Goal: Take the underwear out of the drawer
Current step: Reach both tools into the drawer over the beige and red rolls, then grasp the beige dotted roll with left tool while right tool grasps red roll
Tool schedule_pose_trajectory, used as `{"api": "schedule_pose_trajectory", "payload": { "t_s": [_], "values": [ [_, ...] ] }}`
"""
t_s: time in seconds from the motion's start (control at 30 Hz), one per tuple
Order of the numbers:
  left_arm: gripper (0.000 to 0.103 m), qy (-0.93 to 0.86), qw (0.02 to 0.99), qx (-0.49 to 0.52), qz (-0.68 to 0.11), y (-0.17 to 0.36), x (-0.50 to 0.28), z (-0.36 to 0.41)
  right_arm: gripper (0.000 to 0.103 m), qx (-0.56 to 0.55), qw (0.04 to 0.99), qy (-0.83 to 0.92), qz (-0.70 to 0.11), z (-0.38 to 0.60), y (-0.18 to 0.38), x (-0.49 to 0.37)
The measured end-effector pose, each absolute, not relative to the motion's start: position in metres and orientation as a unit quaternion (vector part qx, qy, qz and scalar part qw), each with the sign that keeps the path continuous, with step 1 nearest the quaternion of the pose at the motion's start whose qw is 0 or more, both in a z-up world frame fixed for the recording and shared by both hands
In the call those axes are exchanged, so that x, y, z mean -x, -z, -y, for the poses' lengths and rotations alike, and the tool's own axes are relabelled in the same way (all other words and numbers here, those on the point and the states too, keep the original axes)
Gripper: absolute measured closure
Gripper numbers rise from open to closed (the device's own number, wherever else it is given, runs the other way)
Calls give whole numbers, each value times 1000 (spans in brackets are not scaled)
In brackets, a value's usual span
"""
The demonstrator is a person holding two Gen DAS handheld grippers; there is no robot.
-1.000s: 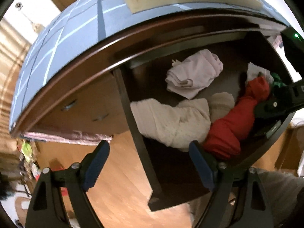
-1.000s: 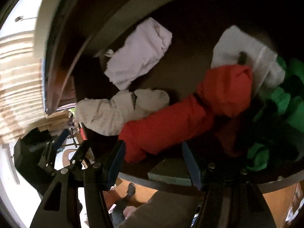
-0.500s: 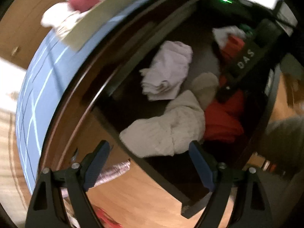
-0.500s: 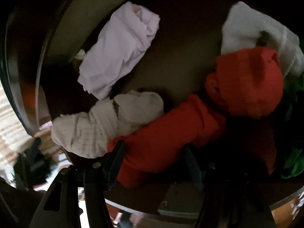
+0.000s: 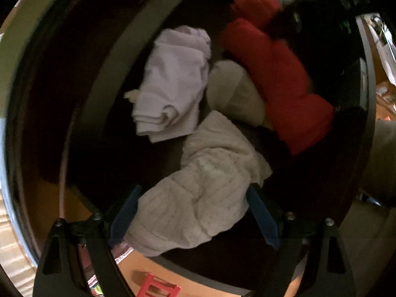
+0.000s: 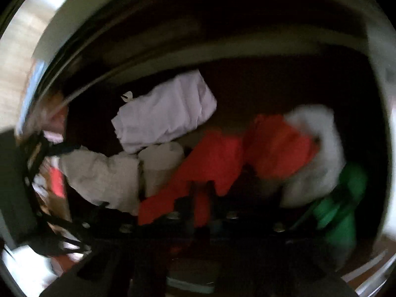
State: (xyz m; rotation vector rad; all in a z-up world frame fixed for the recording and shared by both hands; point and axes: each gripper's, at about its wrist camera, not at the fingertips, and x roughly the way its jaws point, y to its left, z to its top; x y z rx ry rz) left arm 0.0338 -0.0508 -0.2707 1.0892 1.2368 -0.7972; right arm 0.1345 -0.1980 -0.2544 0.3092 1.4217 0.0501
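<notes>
The dark wooden drawer (image 5: 111, 148) stands pulled out with loose clothes in it. My left gripper (image 5: 193, 212) points down into it, open, its blue pads either side of a cream ribbed garment (image 5: 205, 173) without pressing it. A pale lilac folded piece (image 5: 173, 81), a beige piece (image 5: 232, 94) and the red underwear (image 5: 279, 74) lie beyond. In the blurred right wrist view my right gripper (image 6: 201, 198) is closing, and a strip of the red underwear (image 6: 222, 158) is pinched between its dark fingers.
A white cloth (image 6: 319, 133) and a green garment (image 6: 346, 198) lie to the right of the red one. The drawer's front rim (image 5: 366, 99) curves along the right. Wooden floor and a red plastic item (image 5: 158, 287) show below the drawer.
My left gripper rolled and came down over the drawer until the cream garment sat between its pads. My right gripper shut on the red underwear and rose a little.
</notes>
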Motion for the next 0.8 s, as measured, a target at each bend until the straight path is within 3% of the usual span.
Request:
{"api": "schedule_pose_trajectory", "payload": {
  "t_s": [0.07, 0.2, 0.27, 0.3, 0.37, 0.4, 0.67, 0.8],
  "values": [
    [15, 340, 595, -480, -547, 277, -36, 53, 98, -148, 749, -31, -645, 202, 251, -138],
    [15, 339, 576, -478, -570, 284, -43, 51, 97, -275, 707, -26, -651, 219, 255, -132],
    [15, 342, 563, -491, -570, 289, -42, 49, 91, -314, 689, -18, -653, 222, 257, -125],
    [15, 343, 557, -500, -568, 291, -41, 49, 84, -321, 683, -13, -655, 224, 258, -122],
    [14, 341, 551, -506, -569, 296, -41, 50, 36, -329, 670, 8, -666, 223, 262, -116],
    [13, 340, 549, -507, -570, 298, -42, 52, 33, -333, 667, 19, -666, 226, 263, -115],
    [14, 335, 528, -523, -579, 314, -43, 58, 33, -353, 630, 12, -691, 202, 292, -123],
    [22, 337, 518, -545, -567, 330, -34, 61, 35, -364, 603, 26, -710, 196, 316, -122]
  ]
}}
